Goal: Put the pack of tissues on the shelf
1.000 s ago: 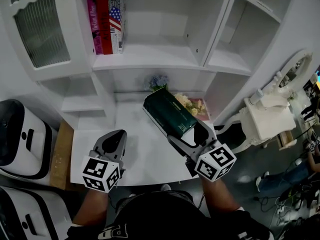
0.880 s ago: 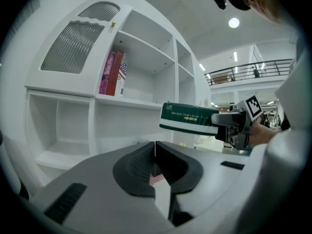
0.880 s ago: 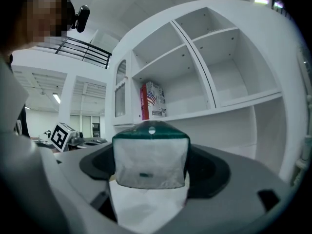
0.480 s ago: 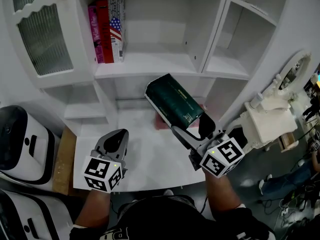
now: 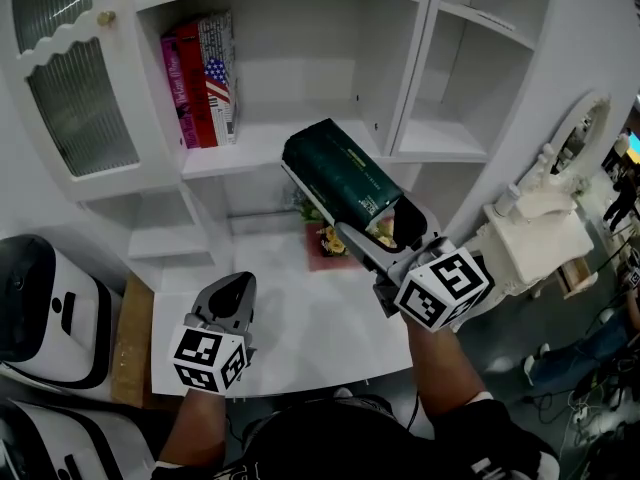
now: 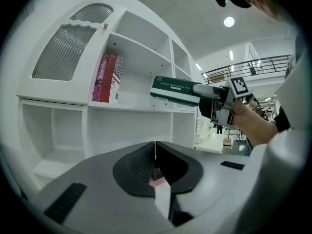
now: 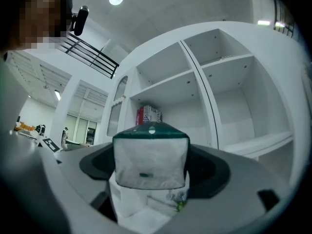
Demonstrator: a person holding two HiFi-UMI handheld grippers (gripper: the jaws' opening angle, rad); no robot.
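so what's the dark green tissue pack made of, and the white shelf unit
Dark green tissue pack: looks like thin plastic film, slightly glossy; its end in the right gripper view is pale and translucent. White shelf unit: probably painted wood or board, smooth satin finish.

My head camera looked steeply down over my left gripper (image 5: 235,288) and right gripper (image 5: 385,236) onto the table (image 5: 300,348) and shelf unit (image 5: 300,143). The left gripper's camera sat low behind its jaws, facing up at the shelves, with the right gripper at upper right. The right gripper's camera looked along its jaws, the pack of tissues (image 7: 151,155) close before it. All three views shared the books (image 5: 200,78).
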